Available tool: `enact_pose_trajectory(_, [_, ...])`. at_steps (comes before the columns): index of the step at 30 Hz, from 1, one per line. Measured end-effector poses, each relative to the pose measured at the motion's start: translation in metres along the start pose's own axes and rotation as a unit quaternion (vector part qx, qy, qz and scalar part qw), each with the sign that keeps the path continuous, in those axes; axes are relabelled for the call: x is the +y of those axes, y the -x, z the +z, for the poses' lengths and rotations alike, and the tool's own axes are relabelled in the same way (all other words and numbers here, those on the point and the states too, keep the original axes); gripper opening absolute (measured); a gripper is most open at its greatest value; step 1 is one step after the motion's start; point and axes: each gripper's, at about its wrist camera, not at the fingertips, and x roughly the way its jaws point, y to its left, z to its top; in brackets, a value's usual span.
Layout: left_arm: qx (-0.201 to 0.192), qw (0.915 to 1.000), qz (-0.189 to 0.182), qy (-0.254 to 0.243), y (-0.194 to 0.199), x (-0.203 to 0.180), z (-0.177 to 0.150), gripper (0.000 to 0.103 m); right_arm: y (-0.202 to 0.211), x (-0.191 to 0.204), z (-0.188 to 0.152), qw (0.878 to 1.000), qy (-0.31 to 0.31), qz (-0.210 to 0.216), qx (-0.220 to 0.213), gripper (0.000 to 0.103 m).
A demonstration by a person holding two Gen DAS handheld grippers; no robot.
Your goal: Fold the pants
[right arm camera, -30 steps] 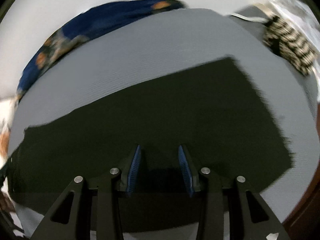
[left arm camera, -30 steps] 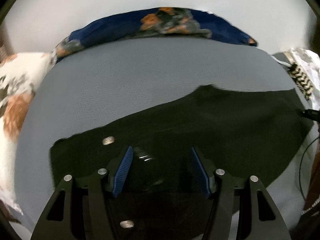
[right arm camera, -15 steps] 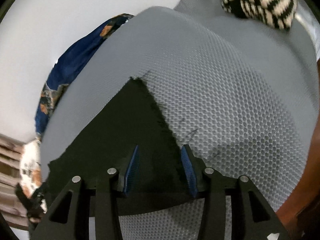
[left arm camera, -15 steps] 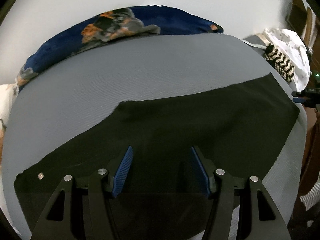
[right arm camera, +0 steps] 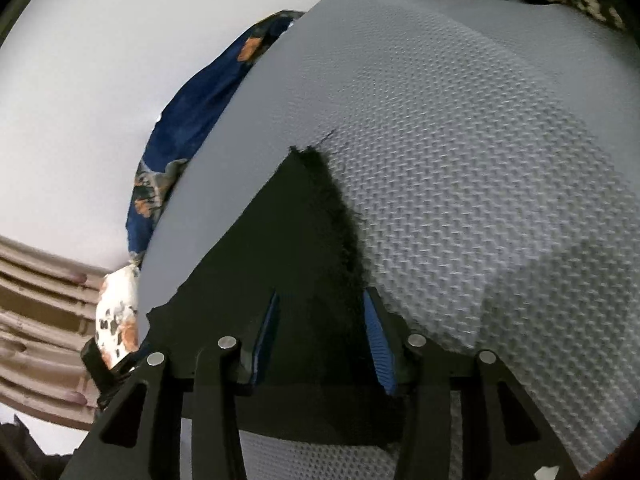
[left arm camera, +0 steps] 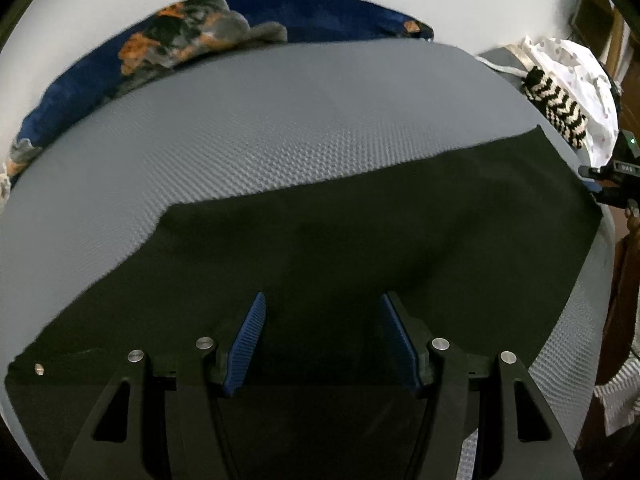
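Black pants (left arm camera: 360, 240) lie flat across a grey textured mat (left arm camera: 280, 120), legs running to the right. A silver button (left arm camera: 39, 369) marks the waist at the far left. My left gripper (left arm camera: 322, 316) is open low over the pants' near edge, around mid-length. My right gripper (right arm camera: 320, 316) is open at the frayed hem end of the pants (right arm camera: 304, 216), its jaws astride the hem edge, close to the cloth. The right gripper's body shows at the right edge of the left wrist view (left arm camera: 612, 184).
A blue patterned pillow (left arm camera: 224, 36) lies along the mat's far edge against a white wall. A black-and-cream zigzag knit (left arm camera: 556, 108) and white spotted cloth (left arm camera: 580, 76) sit at the far right. A floral cloth (right arm camera: 118, 320) lies at the left.
My left gripper has shifted right along the pants from the waist button toward mid-length. My right gripper has swung to the hem end and dropped closer to it.
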Motion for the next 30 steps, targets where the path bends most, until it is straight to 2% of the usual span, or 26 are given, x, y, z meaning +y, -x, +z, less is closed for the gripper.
enact_pose_trajectory(2, [0.012,0.9999,0.0,0.002,-0.01,0.0,-0.001,0.06,-0.006,0.005,-0.002,1.0,0.005,0.006,0.007,0.036])
enact_pose_trajectory(4, [0.015,0.9999,0.001,0.006,-0.018,0.0,-0.003,0.061,-0.011,0.009,-0.004,1.0,0.007,0.009,0.016,0.023])
enact_pose_trajectory(6, [0.012,0.9999,0.002,0.003,-0.019,-0.002,-0.002,0.063,-0.016,0.014,-0.007,1.0,0.009,-0.002,0.016,0.016])
enact_pose_trajectory(9, [0.013,0.9999,-0.002,0.007,-0.017,-0.001,0.0,0.063,-0.014,0.019,-0.011,1.0,0.003,-0.014,0.003,0.012])
enact_pose_trajectory(13, [0.003,0.9994,-0.017,0.031,-0.006,0.007,-0.001,0.063,-0.002,0.039,-0.018,1.0,-0.003,-0.005,-0.023,0.01])
enact_pose_trajectory(20, [-0.038,0.9979,-0.018,0.05,0.028,0.027,-0.011,0.063,0.006,0.111,-0.029,0.999,0.01,0.021,-0.045,0.01])
enact_pose_trajectory(30, [-0.076,0.9916,-0.01,0.104,0.069,0.076,-0.038,0.063,-0.037,0.232,-0.046,0.995,0.083,0.052,-0.01,0.01])
